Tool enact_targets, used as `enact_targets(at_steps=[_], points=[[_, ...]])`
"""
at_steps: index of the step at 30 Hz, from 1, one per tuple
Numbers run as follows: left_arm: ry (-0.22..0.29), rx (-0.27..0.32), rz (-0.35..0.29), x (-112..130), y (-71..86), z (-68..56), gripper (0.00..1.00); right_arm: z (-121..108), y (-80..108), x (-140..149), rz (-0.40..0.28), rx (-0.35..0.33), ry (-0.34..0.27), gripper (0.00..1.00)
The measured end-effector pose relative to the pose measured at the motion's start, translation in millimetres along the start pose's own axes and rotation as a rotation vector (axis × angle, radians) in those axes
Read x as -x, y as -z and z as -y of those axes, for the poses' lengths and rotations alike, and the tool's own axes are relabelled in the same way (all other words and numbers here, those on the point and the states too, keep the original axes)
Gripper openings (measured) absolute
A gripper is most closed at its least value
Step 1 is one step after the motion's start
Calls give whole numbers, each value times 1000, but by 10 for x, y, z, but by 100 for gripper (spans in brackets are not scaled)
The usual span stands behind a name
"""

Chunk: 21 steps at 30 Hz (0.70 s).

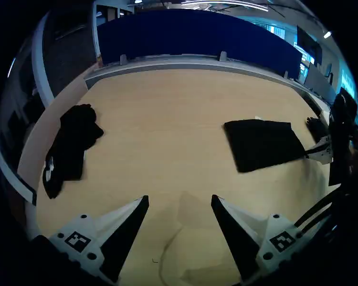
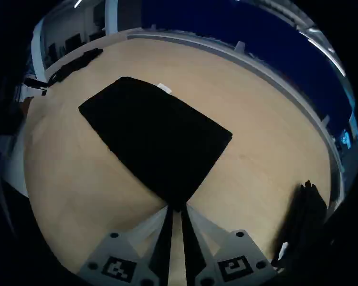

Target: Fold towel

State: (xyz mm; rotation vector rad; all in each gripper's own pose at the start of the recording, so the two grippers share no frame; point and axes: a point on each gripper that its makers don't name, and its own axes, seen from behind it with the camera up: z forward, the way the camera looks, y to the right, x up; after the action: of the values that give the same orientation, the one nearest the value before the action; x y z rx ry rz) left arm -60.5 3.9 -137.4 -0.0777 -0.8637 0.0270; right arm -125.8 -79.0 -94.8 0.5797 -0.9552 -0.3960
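Indoor light, dim to moderate, with a blue cast toward the upper edges of both views. Source: ceiling strip lights [image 1: 226, 4] at top of the left gripper view, slightly blown out. Table [image 1: 179, 119] is evenly lit with no glare; one soft, faint shadow [image 1: 191, 209] at lower centre. Towel [image 2: 155, 138] reads as flat black, no weave detail. Heavy fisheye bending at the rims. Centre sharp, periphery soft and dark.

A pale wooden worktop [image 1: 179, 109] is spreading across the middle, with a grey rail [image 1: 179, 62] running along its far edge at 12 o'clock. A dark blue partition [image 1: 193, 35] is standing behind it. Ceiling strip lights [image 1: 226, 4] are glowing at 1 o'clock, casting a cool bluish light over the room.
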Motion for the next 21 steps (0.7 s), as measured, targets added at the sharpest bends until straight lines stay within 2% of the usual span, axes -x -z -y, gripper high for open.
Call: enact_targets(at_steps=[12,21], points=[[-4,4,0,-17,4,-14,97,-23,36,-86,-28,-2,-2,6],[-1,6,-3,-22,47,-17,98,-59,227,-457,-94,13,45,6]])
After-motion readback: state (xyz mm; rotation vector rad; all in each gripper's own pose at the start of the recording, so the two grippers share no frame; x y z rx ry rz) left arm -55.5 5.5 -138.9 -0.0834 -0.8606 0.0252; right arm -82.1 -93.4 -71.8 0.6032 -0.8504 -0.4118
